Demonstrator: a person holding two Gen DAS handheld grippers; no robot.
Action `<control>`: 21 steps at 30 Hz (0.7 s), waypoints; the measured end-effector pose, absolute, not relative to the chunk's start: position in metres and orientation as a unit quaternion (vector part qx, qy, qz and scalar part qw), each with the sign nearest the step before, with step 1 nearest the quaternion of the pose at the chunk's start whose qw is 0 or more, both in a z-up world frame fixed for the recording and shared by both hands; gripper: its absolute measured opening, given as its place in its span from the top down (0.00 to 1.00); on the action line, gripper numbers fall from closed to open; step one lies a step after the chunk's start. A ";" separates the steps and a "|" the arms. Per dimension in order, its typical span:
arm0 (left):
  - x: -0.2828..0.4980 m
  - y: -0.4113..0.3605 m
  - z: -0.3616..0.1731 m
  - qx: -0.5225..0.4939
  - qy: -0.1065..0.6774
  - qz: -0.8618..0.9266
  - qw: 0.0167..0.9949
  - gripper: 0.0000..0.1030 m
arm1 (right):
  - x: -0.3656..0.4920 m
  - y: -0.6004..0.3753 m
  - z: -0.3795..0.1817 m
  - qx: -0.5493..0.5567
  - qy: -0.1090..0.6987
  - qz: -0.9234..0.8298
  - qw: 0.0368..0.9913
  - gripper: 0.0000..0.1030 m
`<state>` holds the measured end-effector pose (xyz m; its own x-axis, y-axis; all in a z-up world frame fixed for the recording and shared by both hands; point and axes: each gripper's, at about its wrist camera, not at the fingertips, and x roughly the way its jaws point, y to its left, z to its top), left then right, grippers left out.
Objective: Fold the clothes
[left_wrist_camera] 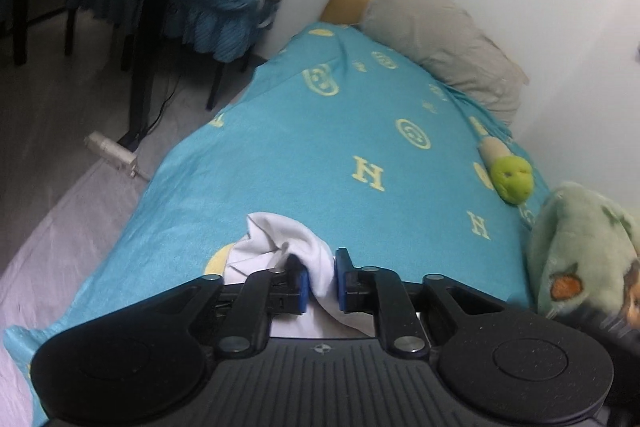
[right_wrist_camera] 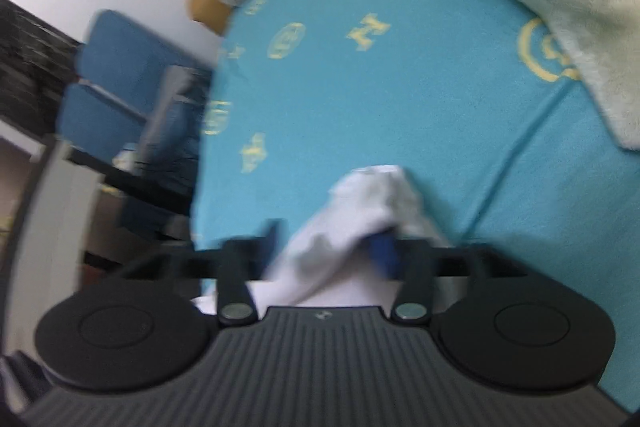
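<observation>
Clamped soft white cotton garment (left_wrist_camera: 280, 243) between left gripper (left_wrist_camera: 321, 281) pads. Right gripper (right_wrist_camera: 328, 251) blurred, cloth (right_wrist_camera: 360, 211) draped across; grip unclear. Best kept both pulls level, cloth taut ahead.

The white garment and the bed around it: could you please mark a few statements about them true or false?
1. The left tongs pinch the white garment. True.
2. The bedspread is plain red. False: it is turquoise with yellow letters and rings.
3. A green plush toy lies on the bed near the wall. True.
4. The grey pillow lies on the floor. False: it sits on the bed against the wall.
5. White cloth drapes over the right tongs. True.
</observation>
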<state>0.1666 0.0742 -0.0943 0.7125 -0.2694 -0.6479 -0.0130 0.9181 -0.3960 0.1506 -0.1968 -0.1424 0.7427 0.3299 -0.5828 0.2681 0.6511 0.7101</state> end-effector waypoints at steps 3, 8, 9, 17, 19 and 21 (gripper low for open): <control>0.156 0.069 -0.085 -0.170 0.358 -0.092 0.913 0.40 | 0.146 -0.191 -0.135 0.405 0.346 0.043 0.845 0.08; 0.133 0.057 -0.070 -0.110 0.323 -0.091 0.935 0.19 | 0.147 -0.176 -0.130 0.320 0.349 0.044 0.880 0.09; 0.131 0.053 -0.069 -0.092 0.321 -0.088 0.938 0.19 | 0.147 -0.173 -0.130 0.302 0.349 0.044 0.886 0.09; 0.132 0.033 -0.097 -0.023 0.358 -0.097 0.928 0.20 | 0.149 -0.149 -0.123 0.161 0.347 0.044 0.923 0.50; 0.131 0.030 -0.106 -0.008 0.364 -0.099 0.926 0.20 | 0.158 -0.147 -0.136 0.146 0.366 0.038 0.918 0.52; 0.131 0.025 -0.111 0.012 0.365 -0.095 0.926 0.20 | 0.159 -0.143 -0.142 0.129 0.369 0.042 0.919 0.52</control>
